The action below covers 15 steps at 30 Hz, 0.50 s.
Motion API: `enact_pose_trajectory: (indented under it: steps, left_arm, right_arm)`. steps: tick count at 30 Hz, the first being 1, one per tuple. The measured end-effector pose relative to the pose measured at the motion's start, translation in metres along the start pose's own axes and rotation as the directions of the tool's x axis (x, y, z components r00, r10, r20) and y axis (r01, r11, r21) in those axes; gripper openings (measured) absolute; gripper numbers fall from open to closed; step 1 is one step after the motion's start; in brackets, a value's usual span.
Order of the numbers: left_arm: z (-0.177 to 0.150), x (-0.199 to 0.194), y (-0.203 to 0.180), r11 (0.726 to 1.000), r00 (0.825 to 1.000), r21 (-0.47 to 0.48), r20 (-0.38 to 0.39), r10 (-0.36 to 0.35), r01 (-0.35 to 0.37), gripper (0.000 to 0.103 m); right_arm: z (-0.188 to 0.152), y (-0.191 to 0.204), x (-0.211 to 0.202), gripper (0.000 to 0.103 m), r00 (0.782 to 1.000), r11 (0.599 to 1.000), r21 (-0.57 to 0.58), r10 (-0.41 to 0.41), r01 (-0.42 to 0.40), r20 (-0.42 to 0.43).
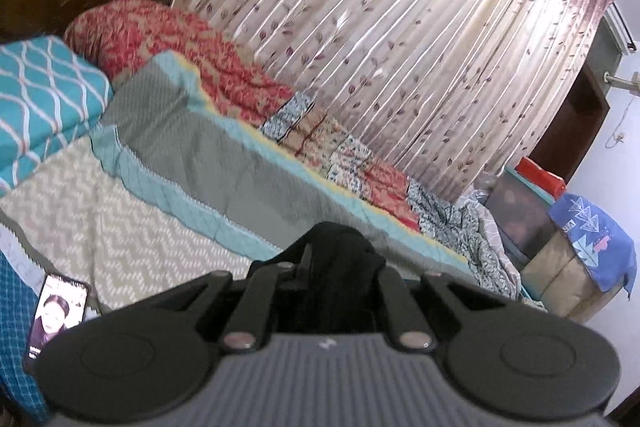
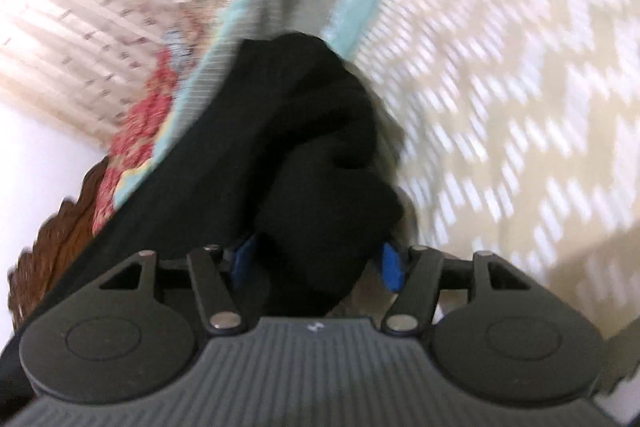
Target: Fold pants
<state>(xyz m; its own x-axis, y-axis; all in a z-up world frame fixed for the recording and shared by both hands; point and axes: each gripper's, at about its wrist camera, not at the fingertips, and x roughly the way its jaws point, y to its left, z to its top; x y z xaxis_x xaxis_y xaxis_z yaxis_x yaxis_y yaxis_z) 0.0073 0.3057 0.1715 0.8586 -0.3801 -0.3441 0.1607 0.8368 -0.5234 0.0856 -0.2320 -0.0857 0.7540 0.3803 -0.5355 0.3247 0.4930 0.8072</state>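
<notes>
You are mid-lift, your left gripper (image 1: 332, 259) clamped on black pants (image 2: 304, 147) raised above the bed (image 1: 132, 227), your right gripper (image 2: 316, 259) standing apart around a bunch of them, so next spread them flat on that bed.

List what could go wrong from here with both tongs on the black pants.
1. The right tongs stand open around a bunched wad of the black pants, so the cloth may slip out.
2. The left tongs are shut on a small bunch of cloth; lifting could leave the pants twisted rather than flat.
3. A phone lies on the bedspread; dragged fabric might sweep it off.
</notes>
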Motion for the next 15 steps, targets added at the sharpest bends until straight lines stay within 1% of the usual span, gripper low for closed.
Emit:
enact_pose_trajectory:
  steps: [2,3,5,6,7,8,9,10,11,12,13,15]
  left_arm:
    - [0.005,-0.012,-0.005,1.0,1.0,0.015,0.024,0.004,-0.005,0.007]
    - [0.007,-0.018,-0.006,1.0,0.999,0.024,0.037,0.007,-0.008,0.007]
    - [0.013,-0.027,-0.008,0.999,0.998,0.037,0.063,0.014,-0.017,0.007]
    - [0.014,-0.03,-0.009,0.999,0.998,0.04,0.068,0.016,-0.019,0.007]
    - [0.014,-0.031,-0.008,0.999,0.997,0.042,0.071,0.016,-0.019,0.007]
    - [0.014,-0.031,-0.009,0.999,0.998,0.041,0.069,0.016,-0.018,0.007]
    - [0.013,-0.029,-0.009,0.999,0.998,0.039,0.061,0.013,-0.016,0.007]
    - [0.01,-0.025,-0.01,0.999,0.999,0.042,0.049,0.009,-0.011,0.007]
    - [0.008,-0.021,-0.012,0.999,0.999,0.052,0.037,0.006,-0.008,0.007]
    - [0.004,-0.014,-0.015,0.998,1.0,0.065,0.024,0.002,-0.003,0.007]
    - [-0.001,-0.005,-0.017,0.997,1.0,0.071,0.006,-0.011,0.01,0.007]
    - [-0.013,0.023,-0.024,0.996,0.996,0.062,-0.067,-0.057,0.061,0.007]
  right_arm:
    - [-0.011,-0.005,0.002,0.065,0.999,0.995,0.088,0.044,-0.042,-0.019]
    - [-0.016,-0.006,0.001,0.066,0.997,0.991,0.11,0.077,-0.074,-0.024]
    - [-0.013,-0.004,0.004,0.066,0.993,0.985,0.131,0.112,-0.108,-0.022]
    - [-0.012,-0.004,0.006,0.056,0.991,0.982,0.145,0.129,-0.125,-0.022]
    - [-0.009,-0.003,0.006,0.017,0.987,0.976,0.158,0.157,-0.152,-0.022]
    - [-0.003,-0.001,0.008,0.011,0.983,0.971,0.165,0.18,-0.173,-0.028]
    - [0.003,0.005,0.005,0.01,0.983,0.971,0.163,0.181,-0.176,-0.018]
    - [0.012,0.013,-0.006,0.01,0.981,0.971,0.137,0.193,-0.195,0.024]
    - [0.024,0.024,-0.02,0.01,0.971,0.967,0.1,0.228,-0.235,0.073]
    - [0.036,0.034,-0.035,0.01,0.958,0.96,0.065,0.262,-0.271,0.121]
    - [0.052,0.047,-0.058,0.01,0.939,0.953,0.018,0.295,-0.303,0.177]
    - [0.081,0.073,-0.108,0.01,0.899,0.939,-0.084,0.344,-0.334,0.27]
